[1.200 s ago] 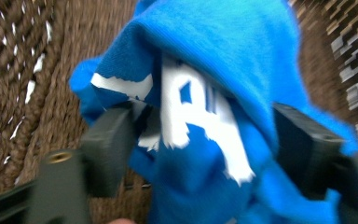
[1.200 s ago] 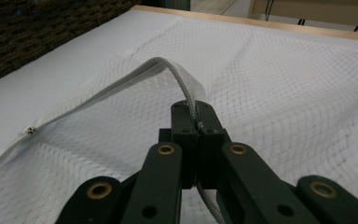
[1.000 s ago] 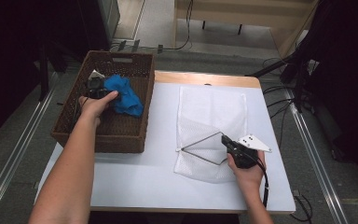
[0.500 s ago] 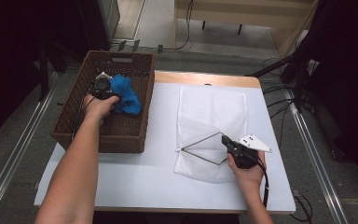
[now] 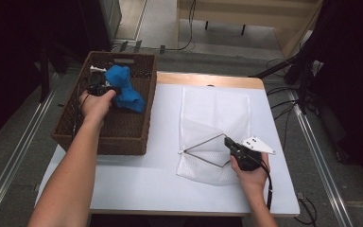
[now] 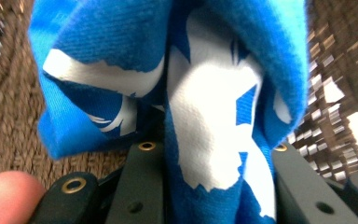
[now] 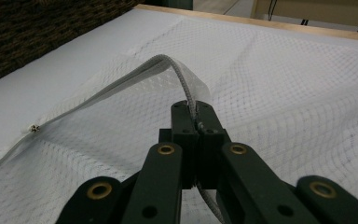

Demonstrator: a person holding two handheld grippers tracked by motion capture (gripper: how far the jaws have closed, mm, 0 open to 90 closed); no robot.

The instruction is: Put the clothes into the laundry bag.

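- left claw (image 5: 105,88) inside the brown wicker basket (image 5: 123,137), at its far end, clamped on blue cloth (image 5: 123,90)
- left gripper view: blue cloth with white print (image 6: 205,116) bunched between the two black jaws, hanging folds in front of the camera, basket weave (image 6: 9,116) behind it, a fingertip (image 6: 7,193) at bottom left
- cloth is crumpled, lifted off the basket floor; bulk trails from the claw toward the basket's right wall, no clear long axis
- basket sits at the left edge of the white desk (image 5: 137,184), long axis running away from the person
- right claw (image 5: 229,143) together, pinching the zipper edge (image 7: 186,88) of a white mesh laundry bag (image 5: 217,113)
- bag lies flat on the desk right of the basket, long axis away from the person, opening at the near end
- pinched edge raised off the desk, mouth forms a triangle, its point facing the basket
- right hand (image 5: 250,175) near the desk's front edge
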